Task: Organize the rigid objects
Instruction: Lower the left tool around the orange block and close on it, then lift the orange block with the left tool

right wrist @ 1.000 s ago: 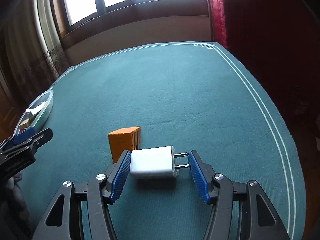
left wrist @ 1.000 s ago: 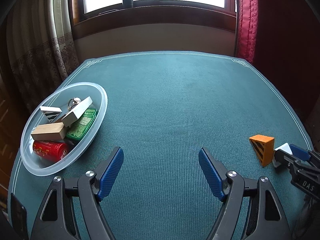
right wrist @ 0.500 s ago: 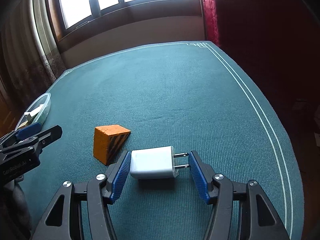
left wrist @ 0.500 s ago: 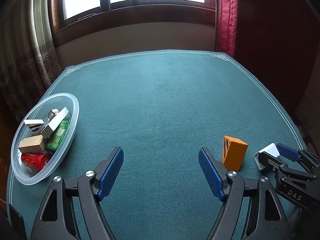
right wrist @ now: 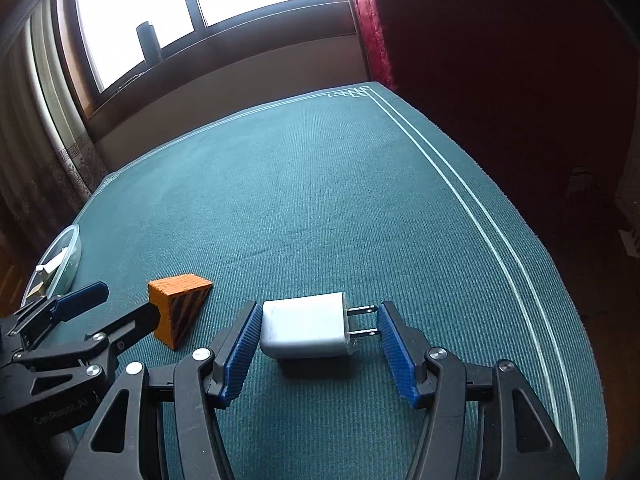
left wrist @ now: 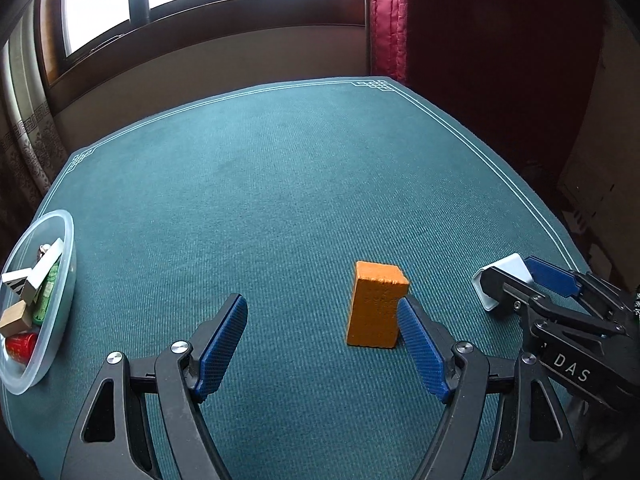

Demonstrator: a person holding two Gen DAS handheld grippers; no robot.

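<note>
A: Fig. legend, progress. What's done, what's left?

B: The clear bowl at the table's left edge is already holding several items: a red can, a green tin, a wood block, plus a white bar and a striped piece. Two things are still lying out on the green cloth: an orange wedge and a white charger. So, judging by that, most of the sorting looks done; approx. two items to go.

A: Pose of the left gripper?

B: It's hanging low over the cloth w/ jaws spread wide, holding nothing. The wedge is sitting just ahead of its right finger, at the inner edge of the gap, not yet between the pads.

A: And the right gripper?

B: Also low, pointing fwd along the table. Its jaws are bracketing the charger lengthwise: left pad at the body's end, right pad at the prong tips. Whether it's pressing or only touching, can't tell. A shadow is showing under the charger, so it's prob. lifted slightly, though that's a judgement. Wedge and charger are lying near each other, both well apart from the bowl.
</note>
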